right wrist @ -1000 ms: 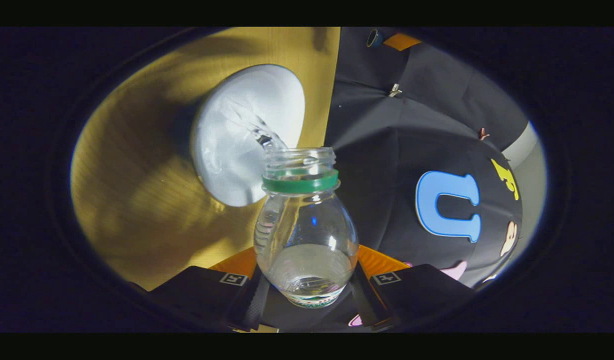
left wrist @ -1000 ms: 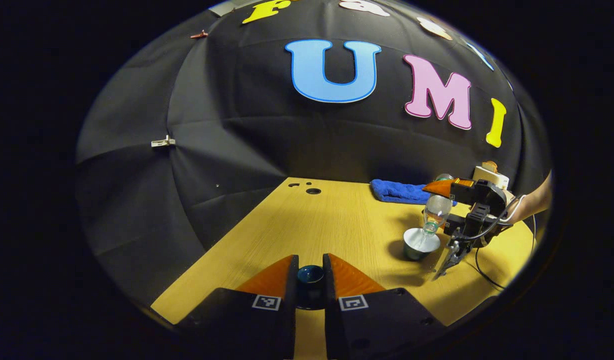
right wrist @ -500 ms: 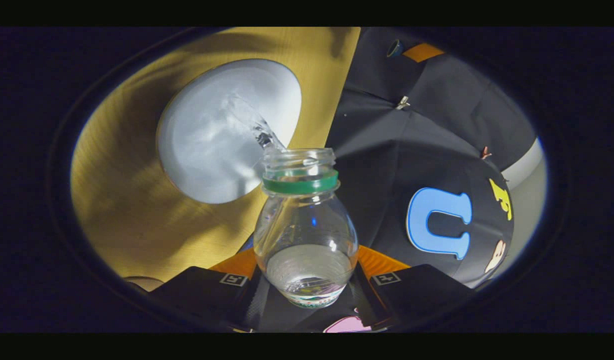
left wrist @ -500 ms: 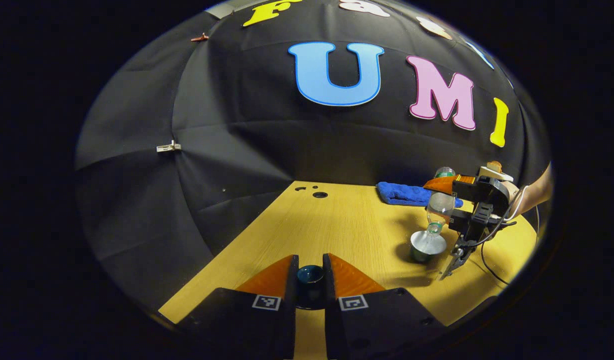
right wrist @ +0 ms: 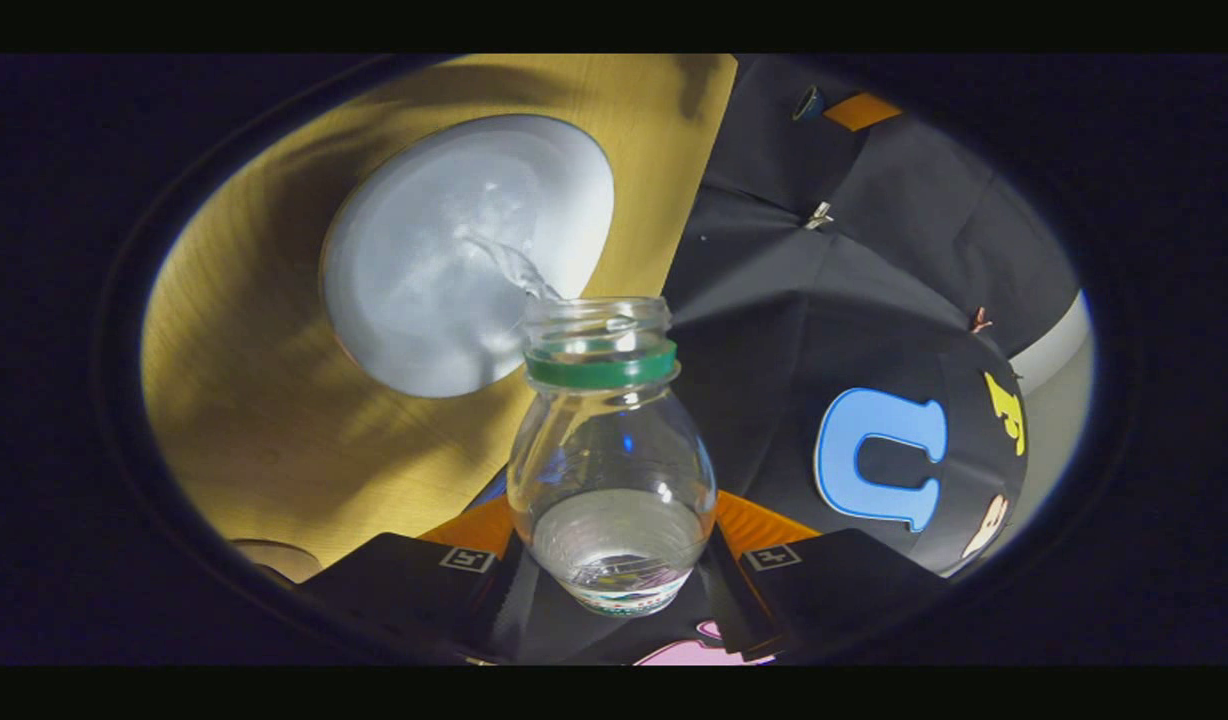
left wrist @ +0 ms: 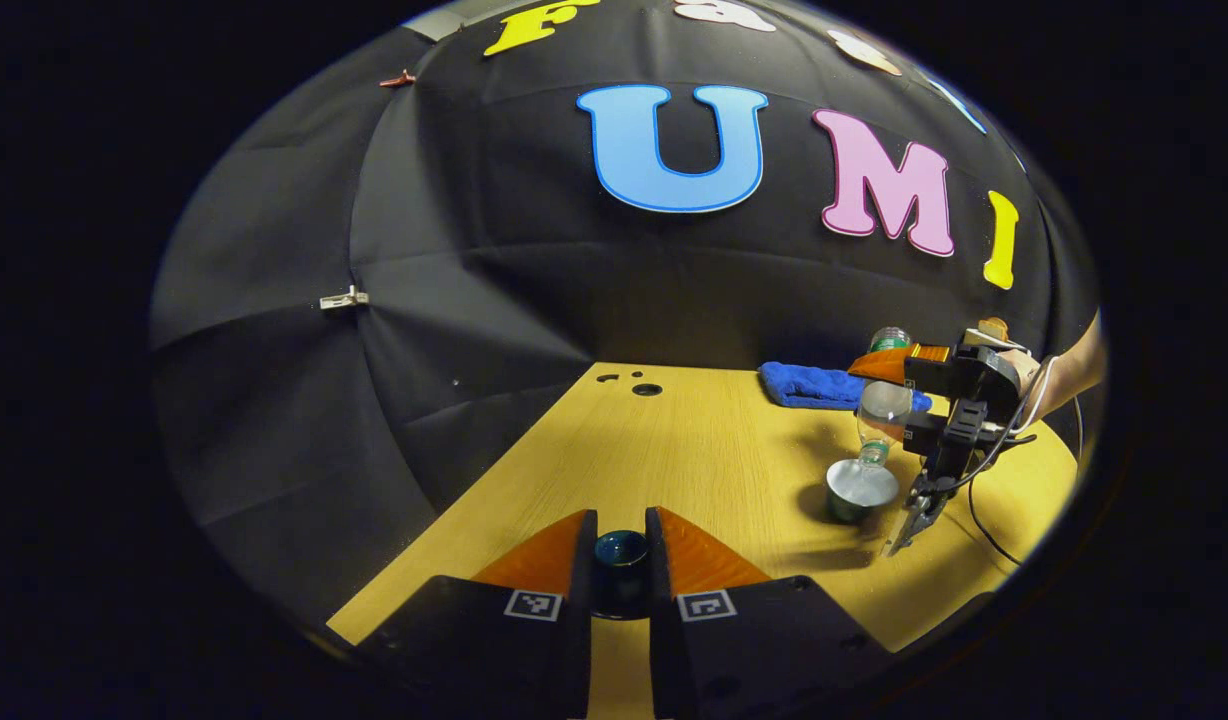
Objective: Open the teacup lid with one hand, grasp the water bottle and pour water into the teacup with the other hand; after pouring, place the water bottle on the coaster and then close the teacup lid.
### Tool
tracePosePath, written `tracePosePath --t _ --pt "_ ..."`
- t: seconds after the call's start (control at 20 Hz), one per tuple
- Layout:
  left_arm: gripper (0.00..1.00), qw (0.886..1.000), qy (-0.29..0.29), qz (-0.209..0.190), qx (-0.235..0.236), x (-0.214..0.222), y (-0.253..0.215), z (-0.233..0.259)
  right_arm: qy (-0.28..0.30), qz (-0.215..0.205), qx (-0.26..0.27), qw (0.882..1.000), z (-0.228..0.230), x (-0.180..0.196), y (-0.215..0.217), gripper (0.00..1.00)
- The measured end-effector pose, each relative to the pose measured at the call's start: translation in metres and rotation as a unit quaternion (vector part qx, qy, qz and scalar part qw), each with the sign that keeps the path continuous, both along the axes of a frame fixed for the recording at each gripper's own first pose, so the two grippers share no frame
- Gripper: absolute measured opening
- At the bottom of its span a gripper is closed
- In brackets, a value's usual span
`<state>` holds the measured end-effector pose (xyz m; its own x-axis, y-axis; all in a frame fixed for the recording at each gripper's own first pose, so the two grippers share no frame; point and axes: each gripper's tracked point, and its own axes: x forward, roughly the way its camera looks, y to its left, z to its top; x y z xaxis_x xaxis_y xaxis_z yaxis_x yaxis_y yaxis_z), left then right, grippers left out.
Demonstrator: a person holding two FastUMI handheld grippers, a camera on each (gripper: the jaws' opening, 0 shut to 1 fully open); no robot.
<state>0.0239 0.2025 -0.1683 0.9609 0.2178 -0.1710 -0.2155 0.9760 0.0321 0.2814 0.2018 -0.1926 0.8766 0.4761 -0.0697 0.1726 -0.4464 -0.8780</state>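
Water bottle (right wrist: 610, 470) in right gripper (right wrist: 614, 560) (tipped) over teacup (right wrist: 454, 260).

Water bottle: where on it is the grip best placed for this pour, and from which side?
The water bottle is best taken across its round lower body, from behind its base, as the right gripper does: the open neck stays free, tilted over the teacup.
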Motion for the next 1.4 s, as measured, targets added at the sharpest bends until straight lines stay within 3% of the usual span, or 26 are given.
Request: tracePosePath --t 0.05,0.2,0.35,0.65,0.7,0.75,0.9,0.95,1.0,1.1,1.15,1.2,1.4 --pt "0.28 1.0 -0.001 -0.001 0.002 0.001 -0.001 0.0 0.001 -0.001 0.001 1.0 0.0 0.002 0.0 0.75" --pt "0.24 1.0 -0.001 -0.004 0.008 0.0 -0.002 0.004 0.001 -0.001 0.0 1.0 0.001 0.003 0.0 0.75" --pt "0.28 1.0 -0.002 -0.006 0.011 0.001 -0.007 0.003 0.0 0.0 -0.004 1.0 0.002 0.002 -0.002 0.75" --pt "0.24 1.0 -0.001 -0.004 0.019 0.002 -0.01 0.004 0.0 -0.005 -0.005 1.0 0.003 0.003 -0.006 0.75" --pt "0.28 1.0 -0.001 -0.005 0.019 0.002 -0.011 0.005 -0.001 -0.004 -0.008 1.0 0.003 0.002 -0.006 0.75" --pt "0.24 1.0 -0.001 -0.004 0.019 0.001 -0.011 0.005 -0.003 -0.001 -0.011 1.0 0.004 0.0 -0.004 0.75" --pt "0.28 1.0 -0.003 -0.004 0.02 -0.001 -0.013 0.006 -0.006 0.004 -0.021 1.0 0.006 -0.002 0.0 0.74" --pt "0.24 1.0 -0.003 -0.004 0.021 -0.001 -0.014 0.006 -0.008 0.005 -0.023 1.0 0.008 -0.002 0.001 0.79" --pt "0.28 1.0 -0.004 -0.005 0.023 -0.001 -0.015 0.007 -0.009 0.006 -0.026 1.0 0.01 -0.003 0.002 0.7" --pt "0.24 1.0 -0.006 -0.006 0.029 -0.002 -0.016 0.008 -0.013 0.008 -0.037 0.999 0.012 -0.005 0.005 0.74" --pt "0.28 1.0 -0.008 -0.008 0.029 -0.002 -0.018 0.009 -0.012 0.007 -0.039 0.999 0.013 -0.005 0.005 0.7" --pt "0.28 1.0 -0.009 -0.008 0.028 -0.003 -0.019 0.01 -0.01 0.008 -0.041 0.999 0.012 -0.006 0.005 0.74" --pt "0.24 1.0 -0.009 -0.012 0.027 -0.006 -0.023 0.011 -0.007 0.001 -0.048 0.999 0.015 -0.007 0.002 0.74"
